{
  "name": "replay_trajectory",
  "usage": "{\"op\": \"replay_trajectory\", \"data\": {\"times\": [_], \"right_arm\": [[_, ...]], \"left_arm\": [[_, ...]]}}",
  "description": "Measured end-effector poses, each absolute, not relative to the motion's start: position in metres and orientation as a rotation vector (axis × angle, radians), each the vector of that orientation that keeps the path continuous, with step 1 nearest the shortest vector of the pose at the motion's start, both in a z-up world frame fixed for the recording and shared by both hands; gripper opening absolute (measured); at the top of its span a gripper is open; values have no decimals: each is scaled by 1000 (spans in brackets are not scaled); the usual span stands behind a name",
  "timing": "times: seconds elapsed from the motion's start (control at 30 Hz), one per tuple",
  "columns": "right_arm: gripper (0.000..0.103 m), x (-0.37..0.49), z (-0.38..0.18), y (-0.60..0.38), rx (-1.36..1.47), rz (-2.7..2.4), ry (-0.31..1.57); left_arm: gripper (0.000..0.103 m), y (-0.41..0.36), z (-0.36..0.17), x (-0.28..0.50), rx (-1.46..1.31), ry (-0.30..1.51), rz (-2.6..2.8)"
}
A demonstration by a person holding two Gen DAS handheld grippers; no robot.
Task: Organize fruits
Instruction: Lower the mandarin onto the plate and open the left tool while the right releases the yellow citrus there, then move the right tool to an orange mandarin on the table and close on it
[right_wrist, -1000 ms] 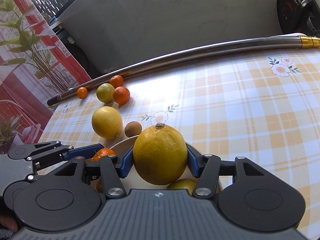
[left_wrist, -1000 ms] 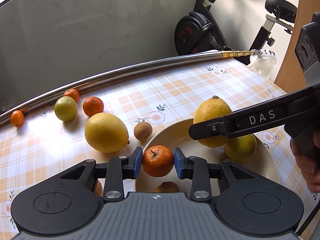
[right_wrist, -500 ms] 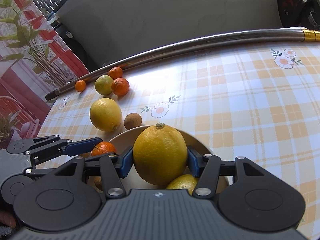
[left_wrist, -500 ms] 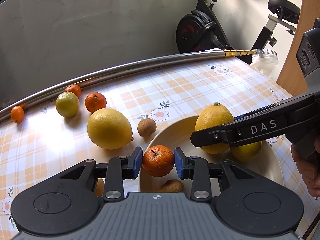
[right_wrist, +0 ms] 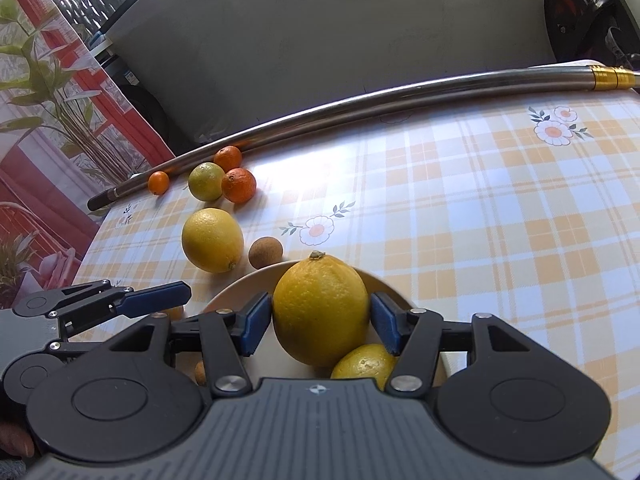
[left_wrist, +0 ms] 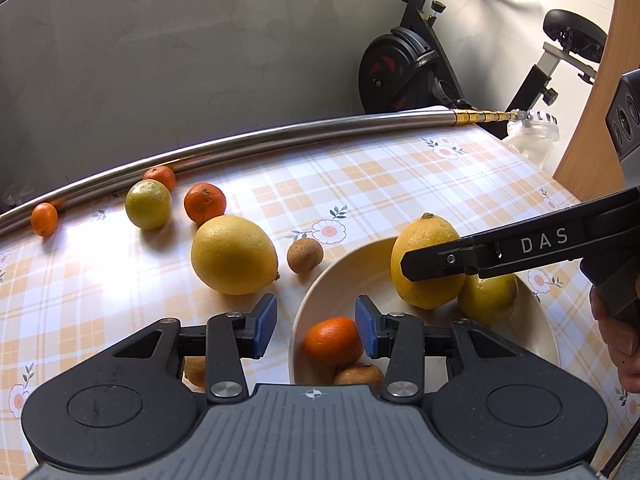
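Left wrist view is showing the left gripper [left_wrist: 316,326], its jaws just parted, letting a mandarin [left_wrist: 333,340] settle in the bowl [left_wrist: 340,268], while the right gripper [right_wrist: 318,322] is clamping a big lemon [right_wrist: 320,308] over it.

A cream bowl [left_wrist: 316,300] is sitting on the checked tablecloth, holding a small orange mandarin [left_wrist: 333,340], a brown fruit [left_wrist: 359,374], a big yellow lemon [right_wrist: 320,308] standing stem-up and a smaller yellow-green citrus [left_wrist: 488,298] leaning against it. Still lying outside — a large lemon [left_wrist: 233,255], a brown round fruit [left_wrist: 305,255] just beside the rim, a green lime [left_wrist: 148,204], two mandarins [left_wrist: 205,202] and a tiny kumquat [left_wrist: 44,219] far left.
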State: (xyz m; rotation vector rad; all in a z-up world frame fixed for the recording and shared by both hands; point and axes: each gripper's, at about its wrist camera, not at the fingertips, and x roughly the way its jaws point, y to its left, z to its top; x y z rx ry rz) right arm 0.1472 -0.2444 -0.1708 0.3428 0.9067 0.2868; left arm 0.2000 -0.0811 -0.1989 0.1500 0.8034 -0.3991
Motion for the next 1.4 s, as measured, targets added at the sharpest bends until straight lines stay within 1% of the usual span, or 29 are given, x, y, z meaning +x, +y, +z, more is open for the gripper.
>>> {"op": "replay_trajectory", "data": {"times": [0.27,0.6,0.97,1.4], "right_arm": [[59,135,-138,-238,296,274,830],[59,113,-115,-231,287,252,751],[59,98,-118,-195,258,280,703],[59,91,-137,-125,234,381,716]], "left_arm": [[45,-60,-171,187,108,737,-356],[45,-19,-135,171,86,667,-287],[45,58,-105,162,60,618,-128],[46,124,-84,150,74,570,4]]}}
